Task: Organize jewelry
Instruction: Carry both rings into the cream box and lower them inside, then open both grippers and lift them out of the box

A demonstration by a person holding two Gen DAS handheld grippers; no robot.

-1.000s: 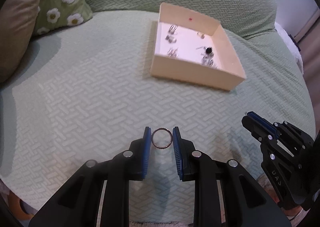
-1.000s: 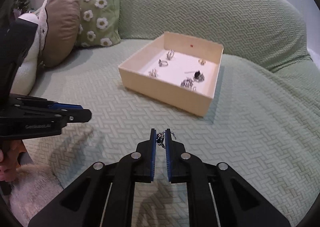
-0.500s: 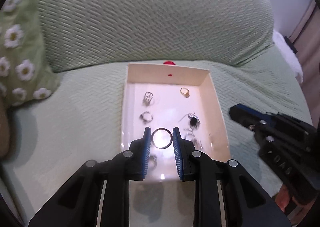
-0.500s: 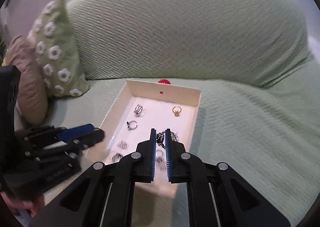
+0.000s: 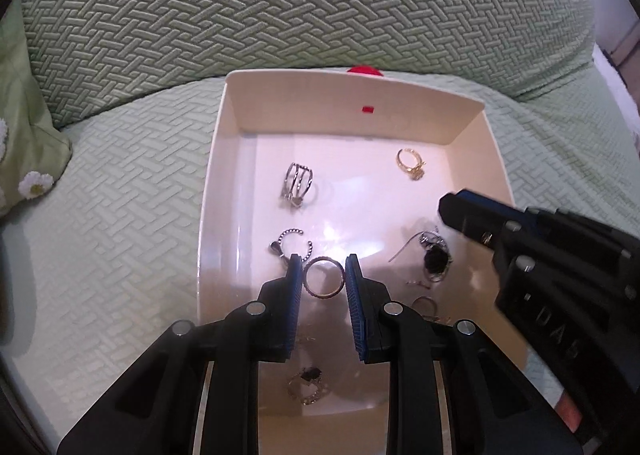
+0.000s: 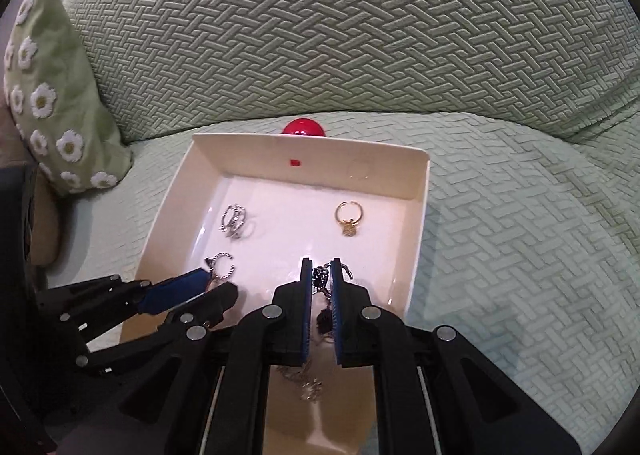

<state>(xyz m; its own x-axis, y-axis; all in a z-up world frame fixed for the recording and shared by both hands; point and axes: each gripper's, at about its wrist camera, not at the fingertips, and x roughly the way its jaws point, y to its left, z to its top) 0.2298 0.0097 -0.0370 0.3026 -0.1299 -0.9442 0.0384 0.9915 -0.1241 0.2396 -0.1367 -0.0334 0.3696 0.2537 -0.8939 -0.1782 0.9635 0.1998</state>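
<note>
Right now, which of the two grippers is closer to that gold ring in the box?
Right. The right gripper sits just short of the gold ring, nearly in line with it. The left gripper is farther back and off to the ring's left.

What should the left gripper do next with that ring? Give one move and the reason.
Probably lower it slightly and open. The left gripper holds the thin ring already above the white floor of the box, on a bare patch between the beaded ring and the black-stone piece.

Both tongs (image 5: 323,287) (image 6: 321,287) are matte black, silver-screwed, with ribbed blue pads (image 5: 295,295).
</note>
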